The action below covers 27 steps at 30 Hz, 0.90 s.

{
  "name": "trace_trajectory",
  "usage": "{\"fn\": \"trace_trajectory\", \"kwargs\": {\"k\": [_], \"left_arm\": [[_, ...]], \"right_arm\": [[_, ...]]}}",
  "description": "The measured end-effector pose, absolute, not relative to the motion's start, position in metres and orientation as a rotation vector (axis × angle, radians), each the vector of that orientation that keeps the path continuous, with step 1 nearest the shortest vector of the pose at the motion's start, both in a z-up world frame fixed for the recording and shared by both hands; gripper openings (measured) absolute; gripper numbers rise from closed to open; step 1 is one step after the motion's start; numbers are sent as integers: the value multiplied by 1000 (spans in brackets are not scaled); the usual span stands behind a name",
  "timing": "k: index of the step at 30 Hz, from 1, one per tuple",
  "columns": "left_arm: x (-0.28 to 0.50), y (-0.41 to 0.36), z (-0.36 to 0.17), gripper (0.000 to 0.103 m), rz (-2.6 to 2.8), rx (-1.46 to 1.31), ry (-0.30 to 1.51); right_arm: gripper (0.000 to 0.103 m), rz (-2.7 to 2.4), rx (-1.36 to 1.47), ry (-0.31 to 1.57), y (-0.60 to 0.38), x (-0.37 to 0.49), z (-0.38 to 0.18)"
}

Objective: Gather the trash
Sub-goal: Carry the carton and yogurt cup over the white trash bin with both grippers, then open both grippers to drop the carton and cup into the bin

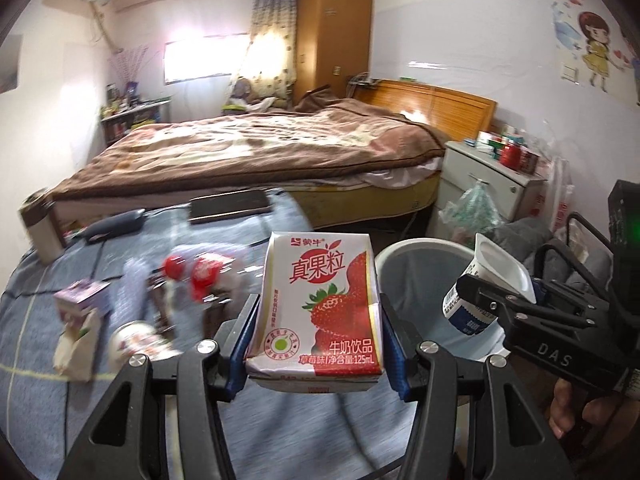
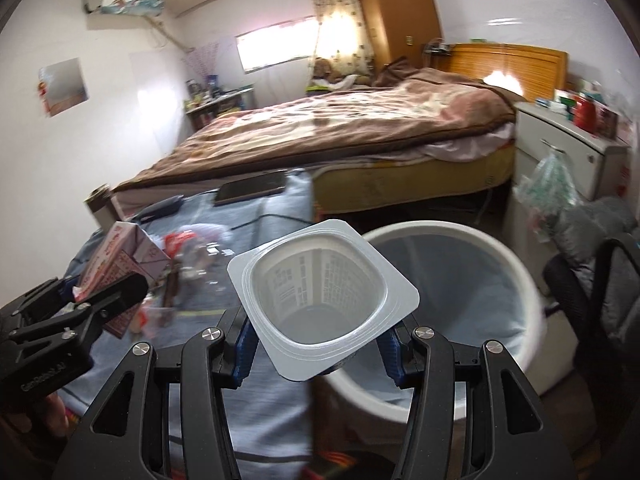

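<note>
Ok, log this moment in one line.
left gripper: holds milk carton | right gripper: holds yogurt cup | bin: near, beside table

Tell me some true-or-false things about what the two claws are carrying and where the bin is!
1. The left claw is shut on a strawberry milk carton. True.
2. The right claw holds a glass bottle. False: it grips an empty white yogurt cup.
3. The yogurt cup is full. False: the right wrist view looks straight into it and it is empty.
4. The white trash bin has a liner bag inside. True.
5. All the trash is gone from the blue cloth. False: cartons and wrappers, like a purple carton, lie there, blurred.
6. The bed has a brown blanket on it. True.
</note>
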<state>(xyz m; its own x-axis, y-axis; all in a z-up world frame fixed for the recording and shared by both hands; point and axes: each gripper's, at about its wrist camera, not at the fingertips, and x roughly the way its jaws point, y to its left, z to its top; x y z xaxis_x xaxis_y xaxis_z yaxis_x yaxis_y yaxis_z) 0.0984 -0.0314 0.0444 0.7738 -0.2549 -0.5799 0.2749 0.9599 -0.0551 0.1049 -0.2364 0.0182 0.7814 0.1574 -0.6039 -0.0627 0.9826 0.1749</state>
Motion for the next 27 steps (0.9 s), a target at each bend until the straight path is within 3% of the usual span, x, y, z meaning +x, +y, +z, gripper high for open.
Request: {"fn": "trace_trajectory", "kwargs": {"k": [22,24,27], "left_arm": [[141,-137,7,60,-436,77,751],[141,-135,6,67,-428,71,752],[142,-131,7,70,-430,55,750]], "right_arm": [[53,-31,149,835,-312,134,-22],[61,-37,158,834,-313,132,-23],[65,-36,175,822,-315,130,-22]]}}
